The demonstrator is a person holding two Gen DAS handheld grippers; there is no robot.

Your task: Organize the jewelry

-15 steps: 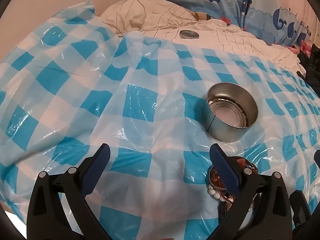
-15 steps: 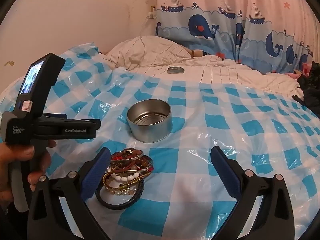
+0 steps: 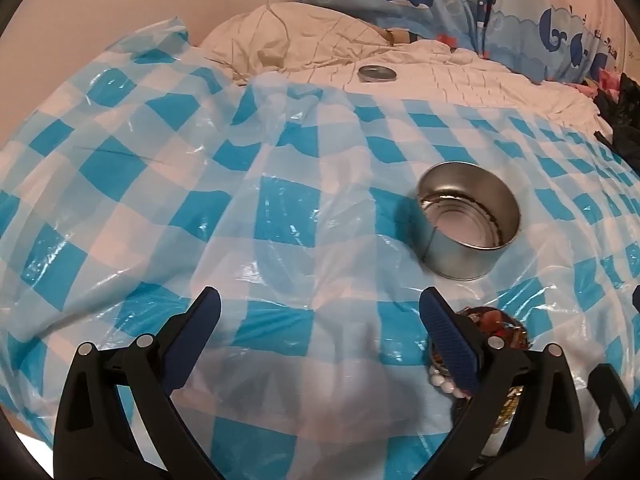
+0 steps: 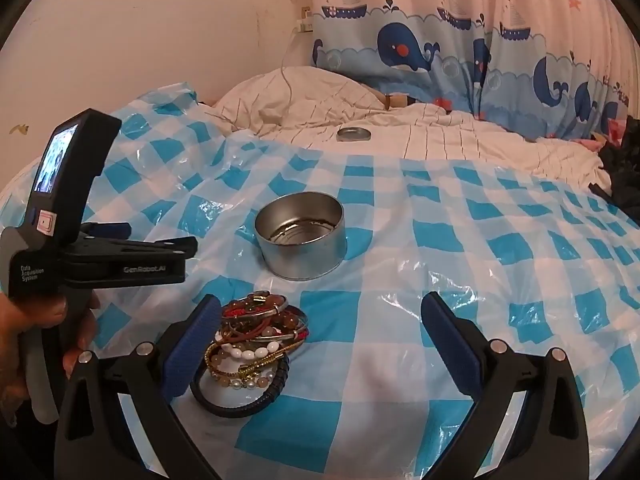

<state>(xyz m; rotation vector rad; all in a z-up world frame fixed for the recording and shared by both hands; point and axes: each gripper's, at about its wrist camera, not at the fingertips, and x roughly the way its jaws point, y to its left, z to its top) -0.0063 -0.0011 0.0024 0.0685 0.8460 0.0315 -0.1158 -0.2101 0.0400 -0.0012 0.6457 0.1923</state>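
Lying in a loose heap on the blue-and-white checked plastic sheet (image 4: 400, 320) that covers the bed, the bracelets (image 4: 252, 344) make a tangled stack: amber and brown beads, white oval beads, a gold-toned chain, thin metal bangles, red cord, and a dark braided band at the bottom. They sit just near of the empty round tin (image 4: 300, 236), toward the sheet's near edge, touching the inner side of the right gripper's (image 4: 320, 344) left finger. Both the right gripper and the left gripper (image 3: 320, 340) stand wide apart, holding nothing. The tin's lid (image 4: 353, 133) rests well apart on the cream bedding. Seen from the right wrist, the left gripper's body reads "GenRobot.AI" and "Data Acquisition System".
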